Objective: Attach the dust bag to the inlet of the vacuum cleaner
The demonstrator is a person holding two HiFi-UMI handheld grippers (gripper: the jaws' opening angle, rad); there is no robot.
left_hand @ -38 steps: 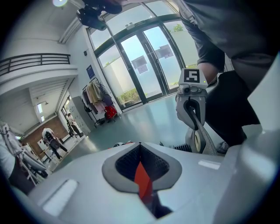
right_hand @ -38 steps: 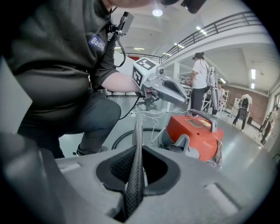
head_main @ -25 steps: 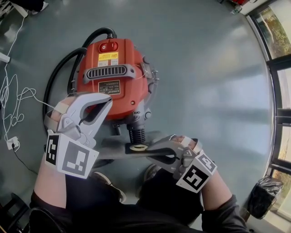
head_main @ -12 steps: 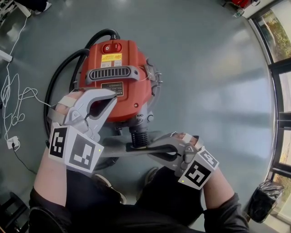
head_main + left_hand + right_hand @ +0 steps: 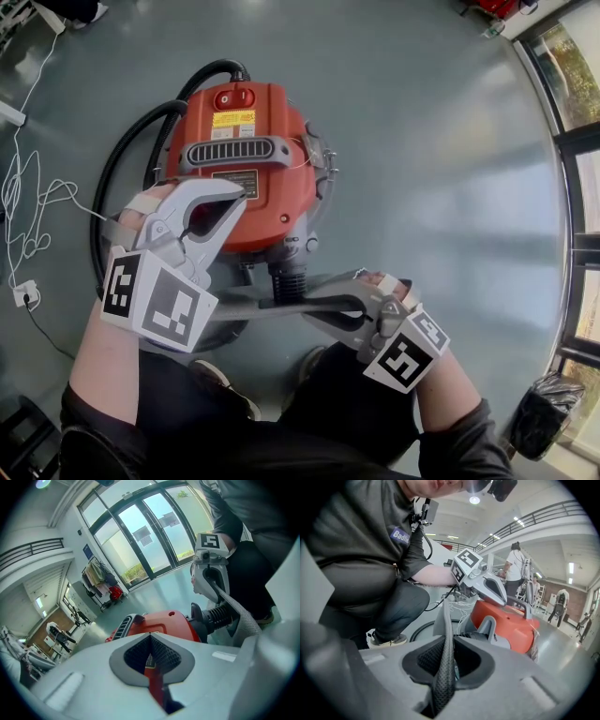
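The red vacuum cleaner point(image 5: 248, 155) point(image 5: 159, 623) point(image 5: 511, 620) stands on the floor, its black ribbed inlet point(image 5: 286, 274) point(image 5: 220, 616) facing me. A flat grey dust bag point(image 5: 239, 307) point(image 5: 446, 620) lies across the inlet's mouth, its collar right against it. My right gripper point(image 5: 305, 305) point(image 5: 445, 660) grips the bag's edge beside the inlet. Its jaws have just been opening slightly, and the edge is still pinched between them. My left gripper point(image 5: 234, 195) point(image 5: 150, 637) is shut and empty, its tips over the red body near the label.
A black hose point(image 5: 117, 164) loops round the vacuum's left side. White cables point(image 5: 28, 211) and a socket point(image 5: 23, 295) lie at far left. Glass doors point(image 5: 577, 187) and a black sack point(image 5: 544, 403) are on the right. My shoe point(image 5: 220, 375) is near the bag. Another person point(image 5: 515, 566) stands behind.
The bag's collar has slid up against the inlet. Its pale ring, visible below the inlet a second ago, is now hidden by it. The left gripper has hardly moved.
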